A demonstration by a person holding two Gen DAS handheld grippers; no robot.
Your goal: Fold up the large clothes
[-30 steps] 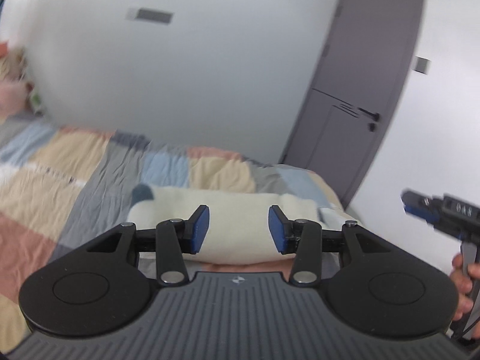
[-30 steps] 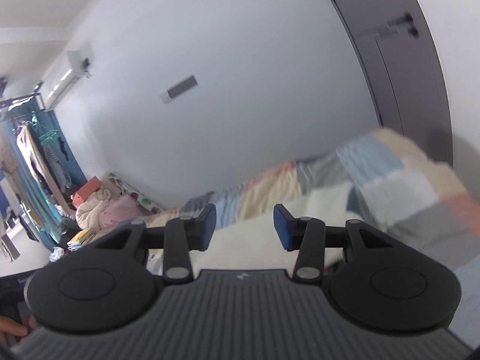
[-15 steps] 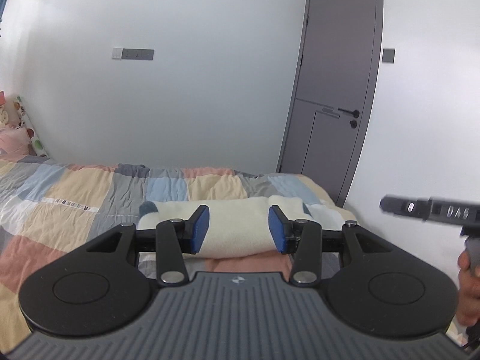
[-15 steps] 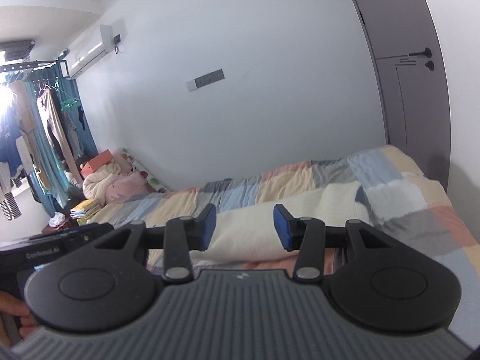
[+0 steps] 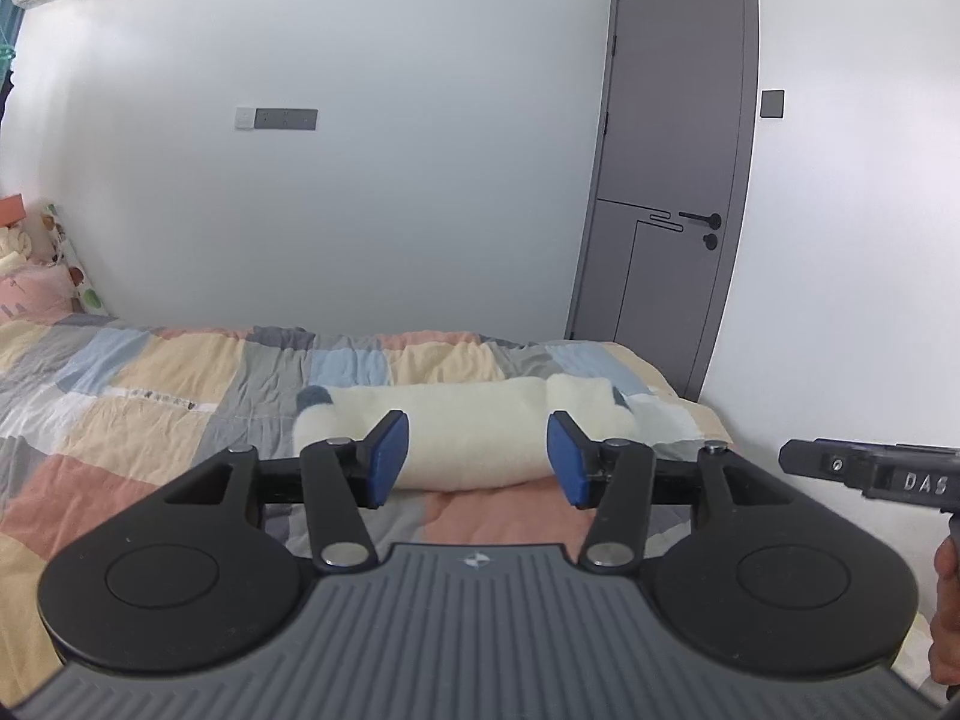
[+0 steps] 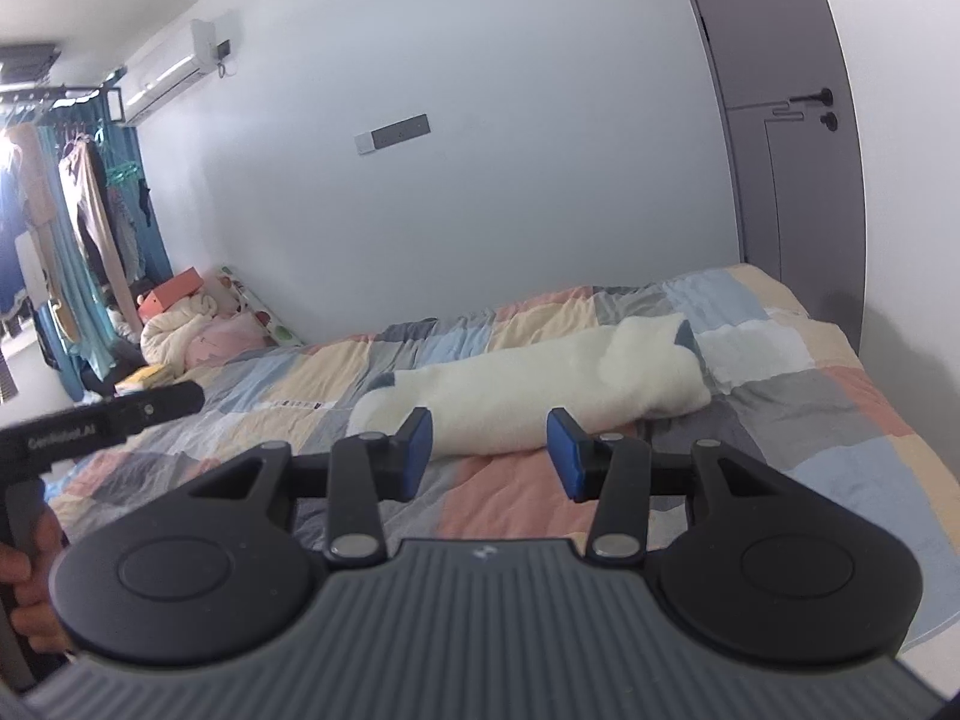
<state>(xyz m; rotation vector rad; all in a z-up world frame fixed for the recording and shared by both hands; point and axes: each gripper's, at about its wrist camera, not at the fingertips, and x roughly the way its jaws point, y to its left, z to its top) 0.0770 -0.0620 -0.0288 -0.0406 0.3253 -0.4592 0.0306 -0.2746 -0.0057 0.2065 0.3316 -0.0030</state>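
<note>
A cream fleece garment (image 5: 474,432) with grey-blue trim lies in a long folded bundle across the patchwork bed (image 5: 150,396); it also shows in the right wrist view (image 6: 540,378). My left gripper (image 5: 477,459) is open and empty, held above the near bed edge, short of the bundle. My right gripper (image 6: 489,456) is open and empty, also short of the bundle. The right gripper's body (image 5: 876,471) shows at the right edge of the left wrist view; the left gripper's body (image 6: 102,420) shows at the left of the right wrist view.
A grey door (image 5: 666,192) stands past the bed's far right corner. Pillows and soft toys (image 6: 198,330) are piled at the head of the bed. Clothes hang on a rack (image 6: 78,228) at far left. A white wall (image 5: 360,180) runs behind the bed.
Both grippers have swung and levelled out so the views now face the bed and bundle squarely. Both stay open and empty. The garment has not moved.
</note>
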